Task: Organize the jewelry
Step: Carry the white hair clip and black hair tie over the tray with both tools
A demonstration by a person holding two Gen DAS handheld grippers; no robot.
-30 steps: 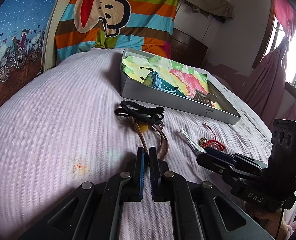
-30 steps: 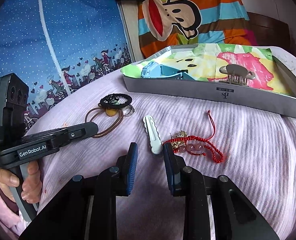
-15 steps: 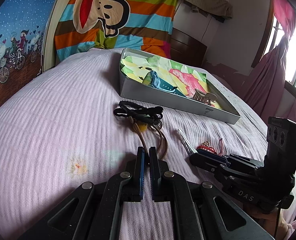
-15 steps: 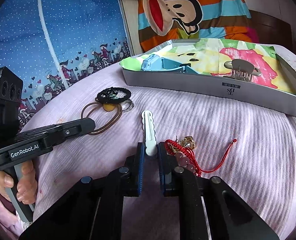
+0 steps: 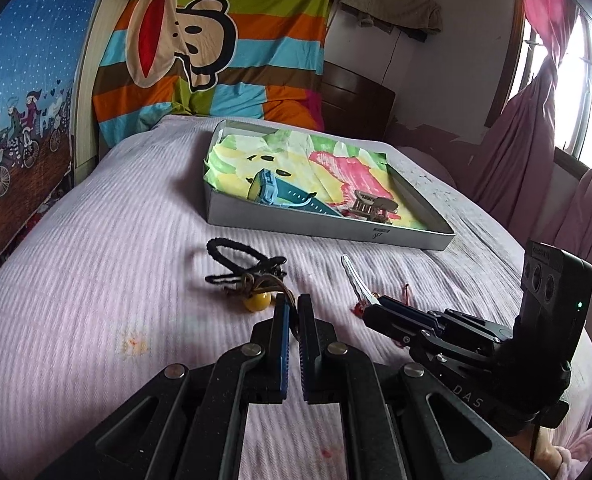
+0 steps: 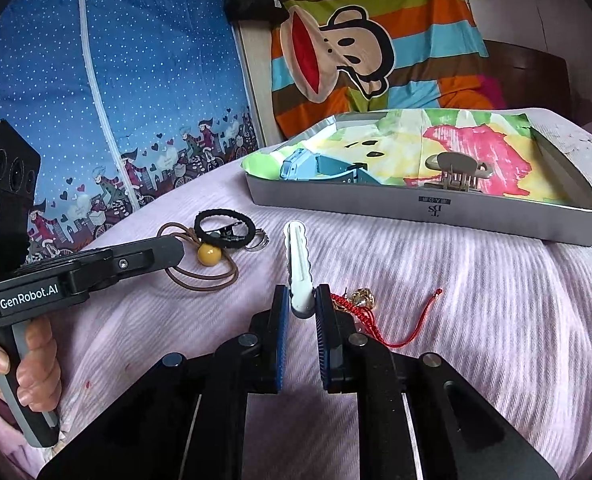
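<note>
A white scallop-edged plastic hair clip (image 6: 298, 264) lies on the pale lilac ribbed bedspread (image 6: 476, 304), and its near end sits pinched between the blue pads of the right gripper (image 6: 299, 306), whose jaws press against it from both sides. In the left wrist view the same clip (image 5: 354, 278) angles up off the cover from the right gripper's tip. Just right of the clip, touching the right pad, lies a red braided cord bracelet with a small gold charm (image 6: 362, 300), its loose tail trailing across the cover.

To the left of the clip sits a tangle of hair ties: a black fabric hair band (image 6: 223, 228), a brown elastic loop with a round yellow bead (image 6: 209, 256) and a thin silver ring (image 6: 257, 242). The left gripper (image 5: 291, 308) is pressed nearly together with only a narrow slit between its pads; the brown elastic runs to that slit, but I cannot tell whether it is gripped. A hand (image 6: 27, 360) holds the left gripper's handle.

Farther back rests a shallow grey cardboard box lid (image 6: 436, 204) lined with brightly painted paper. Inside it lie a blue watch with a teal strap (image 6: 316, 168) and a taupe claw hair clip (image 6: 456, 172), well apart from each other.
</note>
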